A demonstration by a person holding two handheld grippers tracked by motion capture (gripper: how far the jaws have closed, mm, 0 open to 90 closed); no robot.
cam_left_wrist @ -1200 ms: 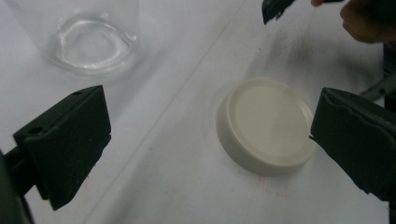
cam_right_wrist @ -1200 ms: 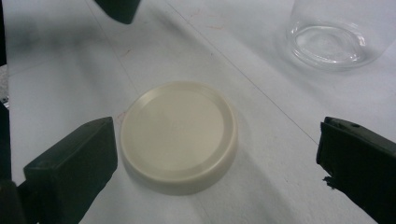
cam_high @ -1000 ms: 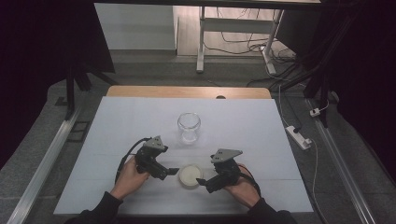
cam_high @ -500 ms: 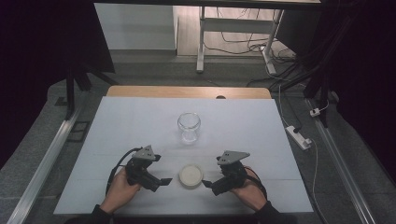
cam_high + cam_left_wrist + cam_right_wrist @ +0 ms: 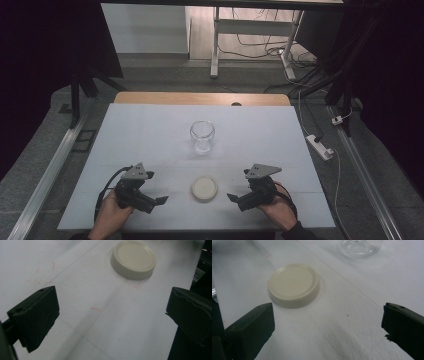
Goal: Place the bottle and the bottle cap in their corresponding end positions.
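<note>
Lying flat at lower centre of the high view, the cream lid [image 5: 204, 188] sits between the left gripper [image 5: 161, 200] and right gripper [image 5: 231, 197], both spread wide and empty; glass jar [image 5: 202, 136] stands mid-frame above.

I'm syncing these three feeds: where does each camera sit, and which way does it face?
High view: above the person's side, looking forward and down on the table; both hands, left gripper, right gripper.
Left gripper view: rides that gripper, facing the cream lid; open jaws.
Right gripper view: rides that gripper, facing the lid and glass jar; open jaws.
All three views share the lid.
</note>
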